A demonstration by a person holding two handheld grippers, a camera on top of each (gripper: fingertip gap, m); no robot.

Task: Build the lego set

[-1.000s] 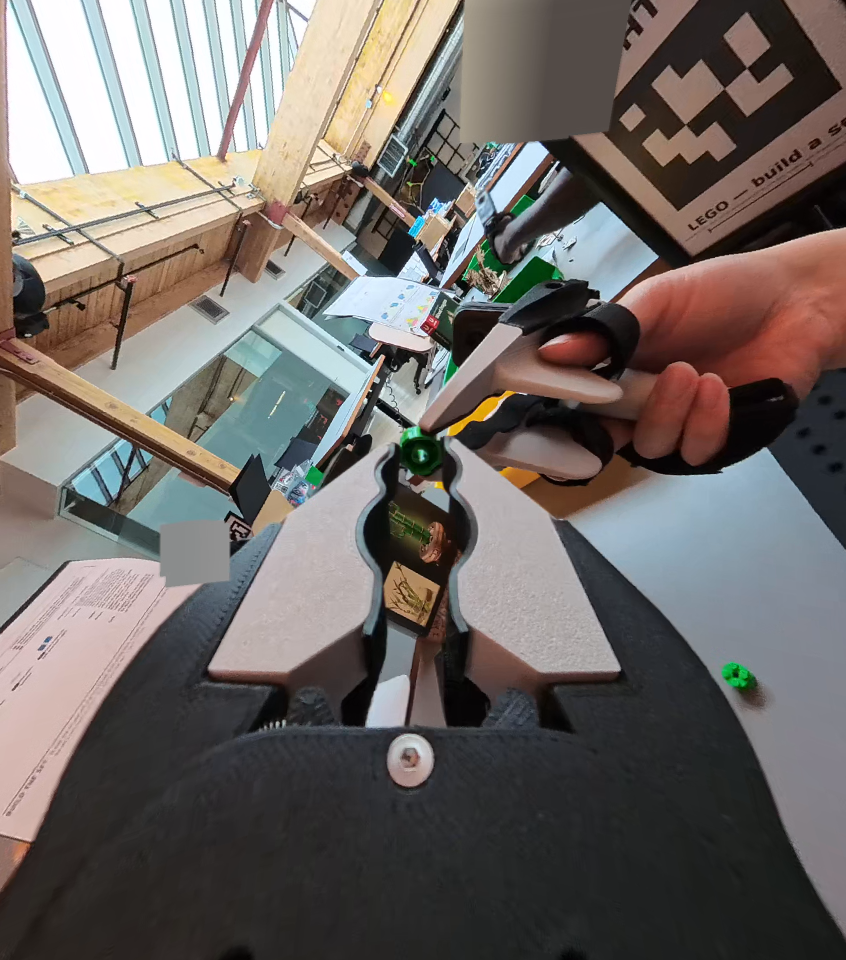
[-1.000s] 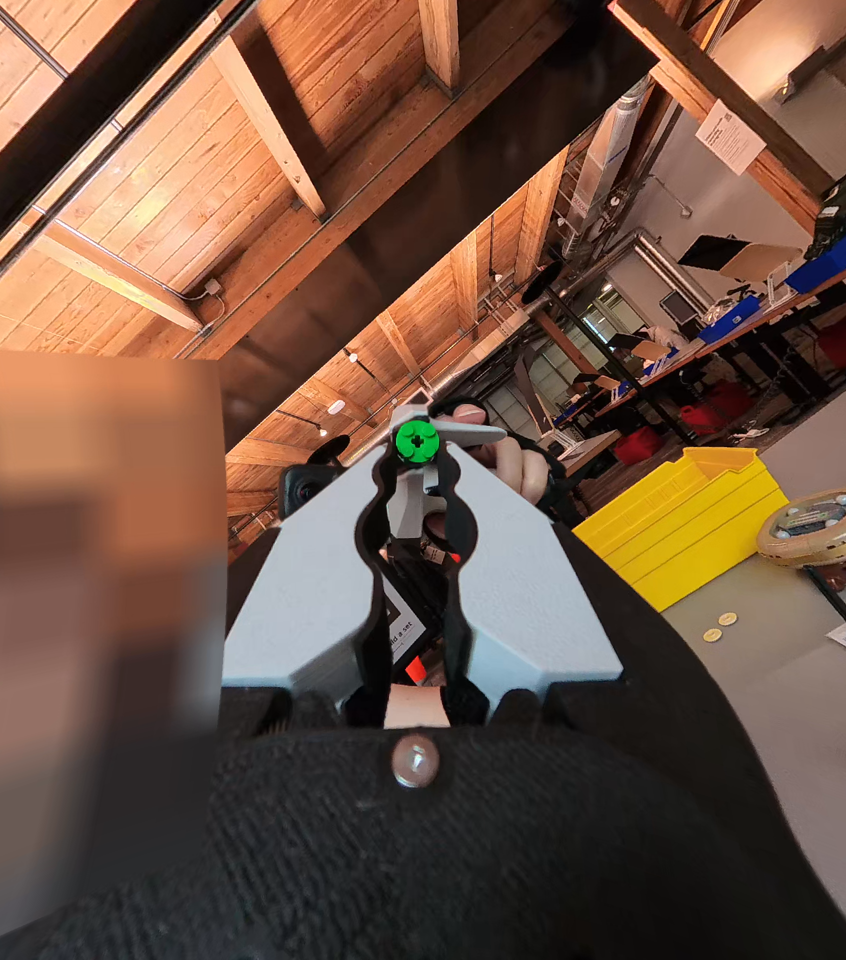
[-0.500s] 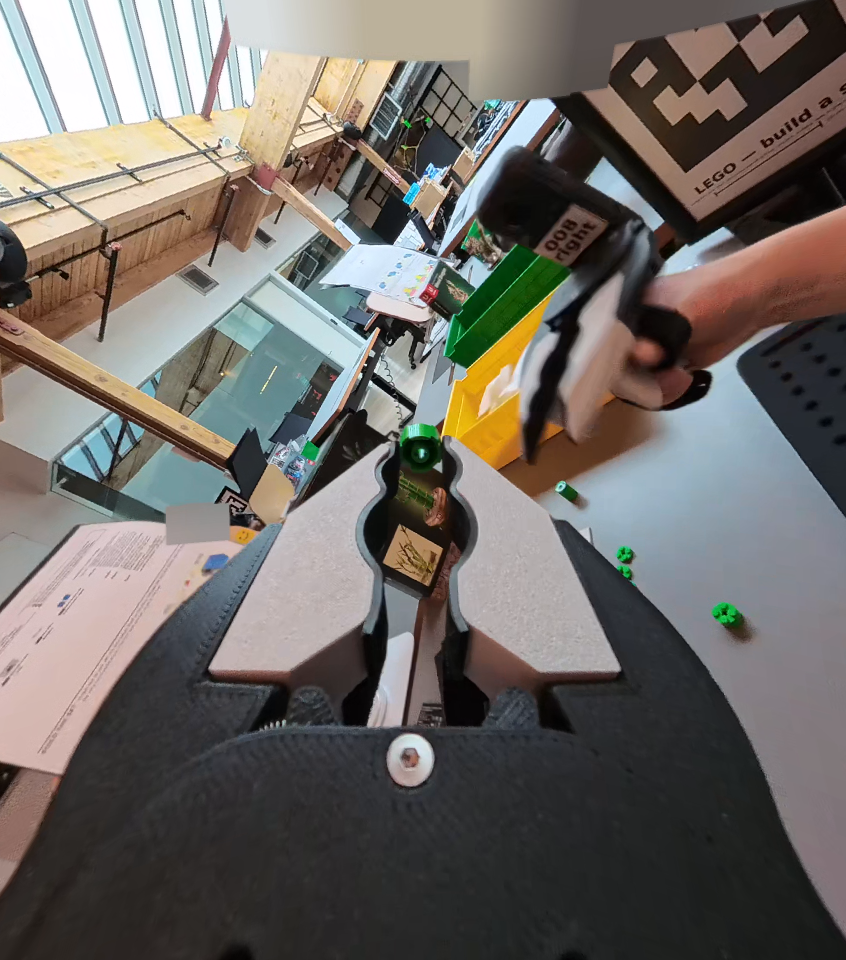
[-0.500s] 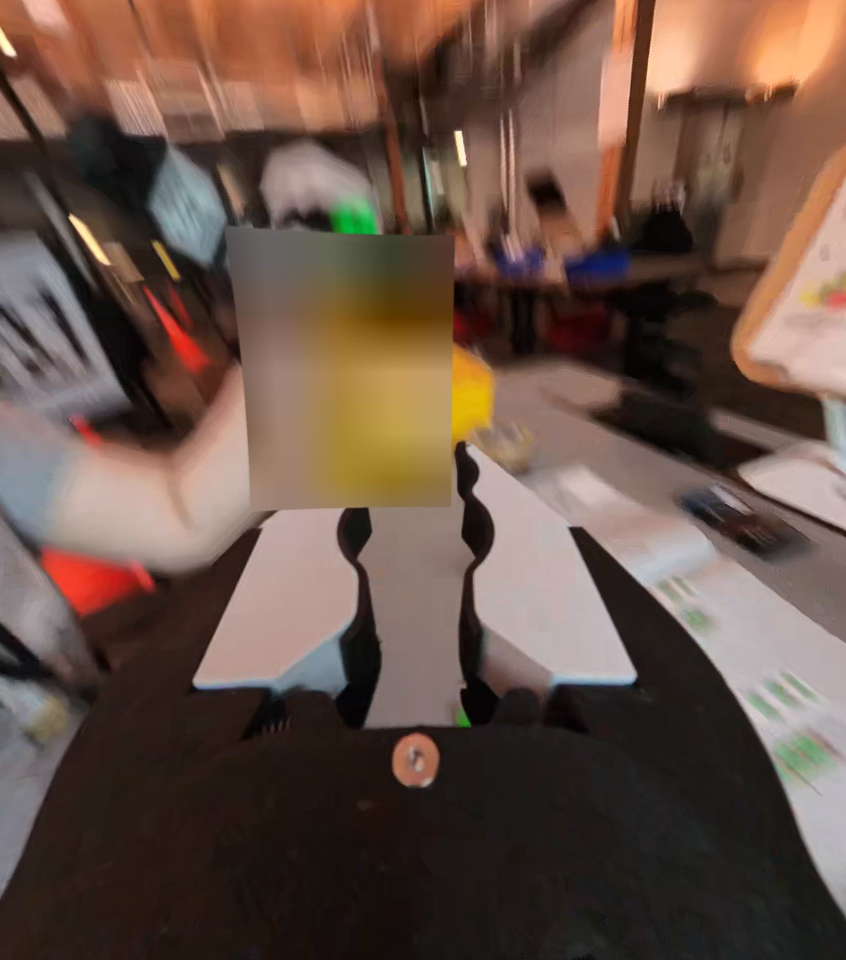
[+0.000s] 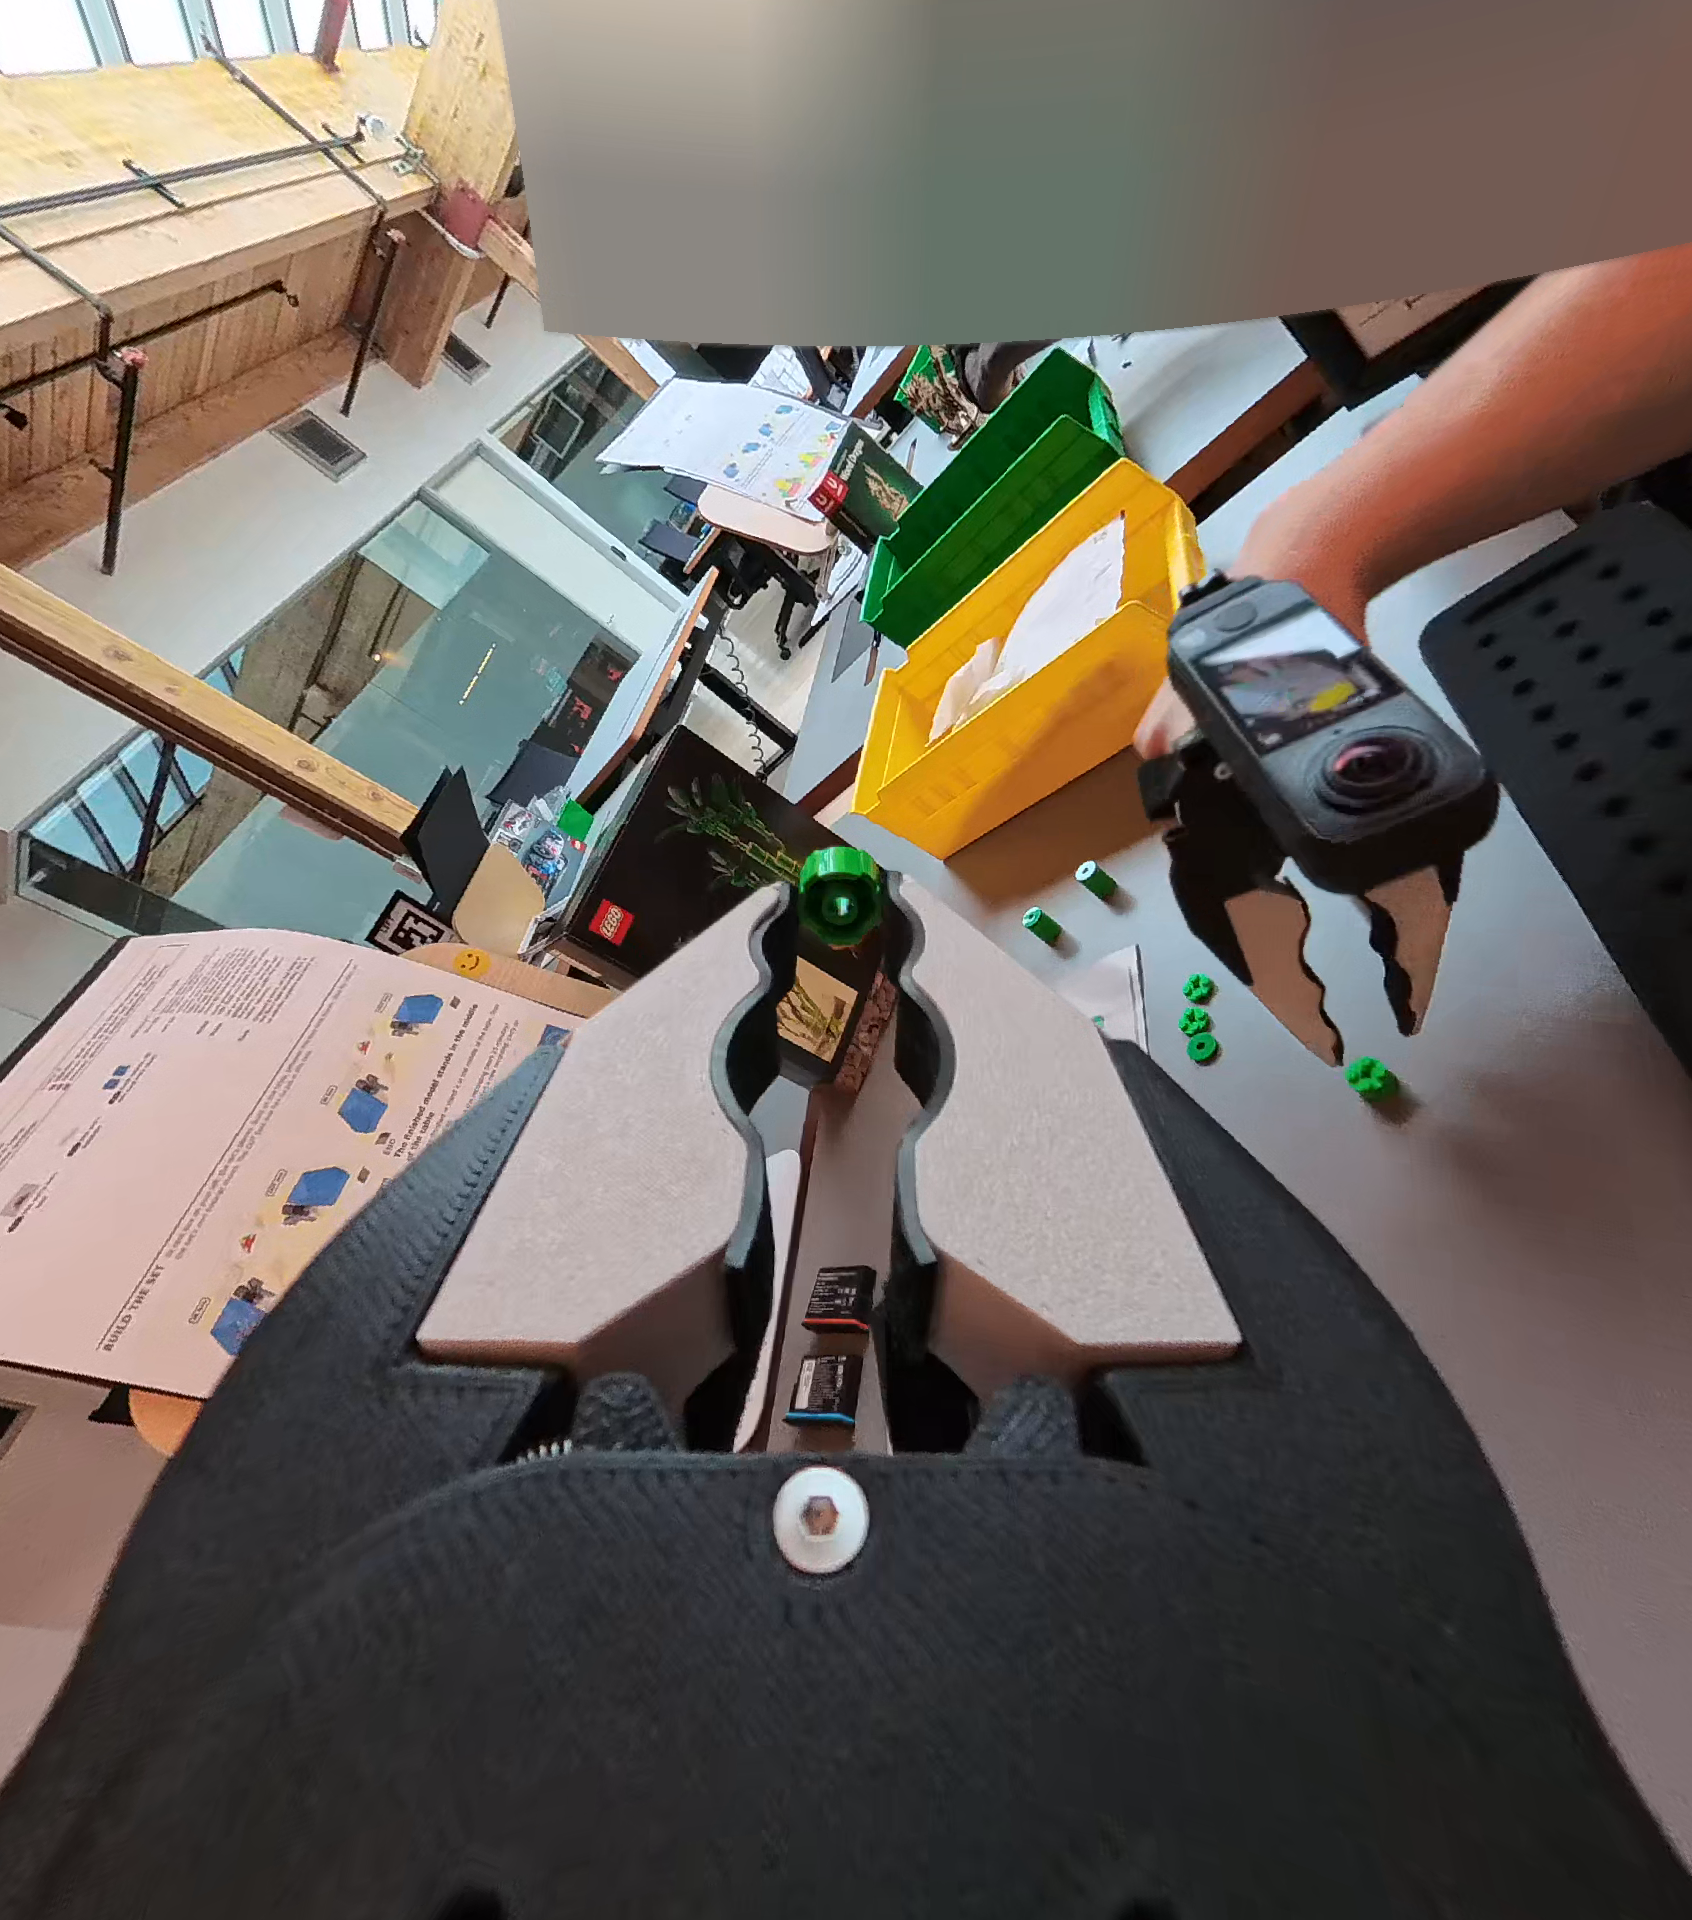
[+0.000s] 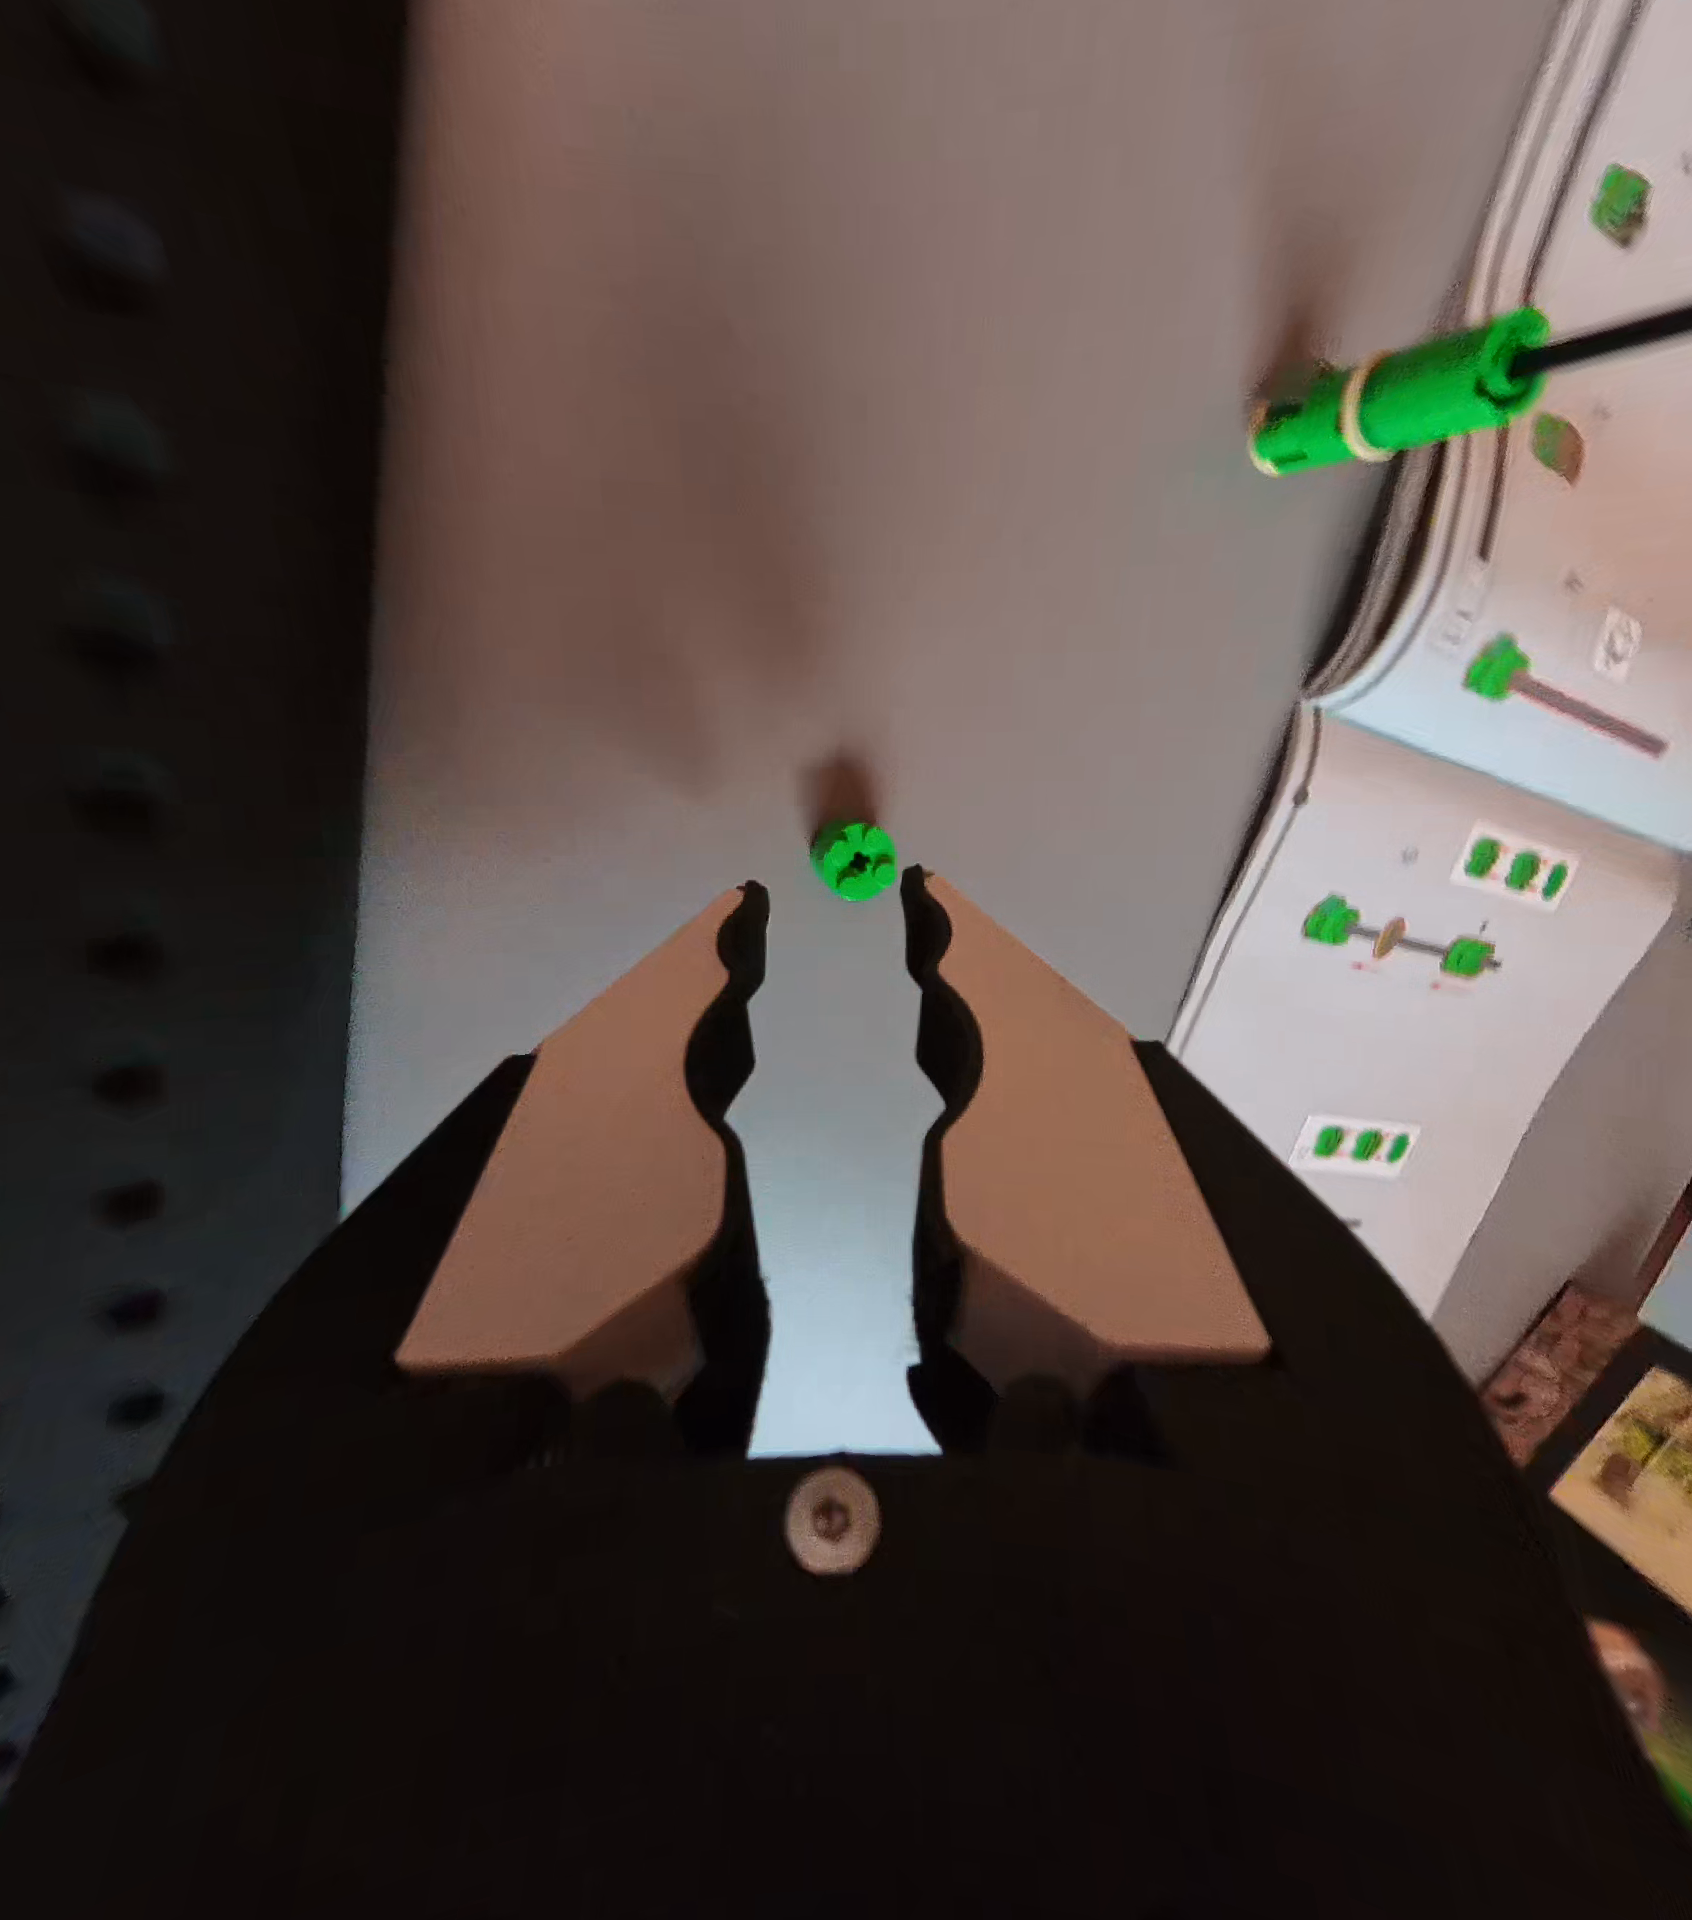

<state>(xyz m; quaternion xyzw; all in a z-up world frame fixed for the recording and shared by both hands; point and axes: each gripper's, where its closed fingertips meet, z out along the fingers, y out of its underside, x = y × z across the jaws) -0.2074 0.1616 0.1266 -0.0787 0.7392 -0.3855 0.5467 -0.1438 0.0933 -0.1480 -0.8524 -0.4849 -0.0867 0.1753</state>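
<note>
My left gripper (image 5: 840,914) is shut on a green round Lego piece (image 5: 840,902), seen end-on and held above the table. My right gripper (image 6: 834,888) is open, pointing down at the grey table (image 6: 717,416). A small loose green round piece (image 6: 854,858) lies just beyond its tips. In the left wrist view the right gripper (image 5: 1370,1042) hangs just above that piece (image 5: 1372,1077). A green stem on a black rod (image 6: 1393,395) shows at the upper right of the right wrist view; what holds it is out of frame.
Several loose green pieces (image 5: 1197,1018) and two short green cylinders (image 5: 1041,925) lie on the table. A yellow bin (image 5: 1018,665) and a green bin (image 5: 987,488) stand behind. An instruction booklet (image 6: 1444,935), a black perforated mat (image 6: 94,727), a paper sheet (image 5: 177,1122) and a black box (image 5: 676,883) border the area. Left tips to right tips: about 30 centimeters.
My right gripper left the green piece at the left gripper's tips, swung down to the table and opened over a loose green piece. My left gripper stayed shut on its piece.
</note>
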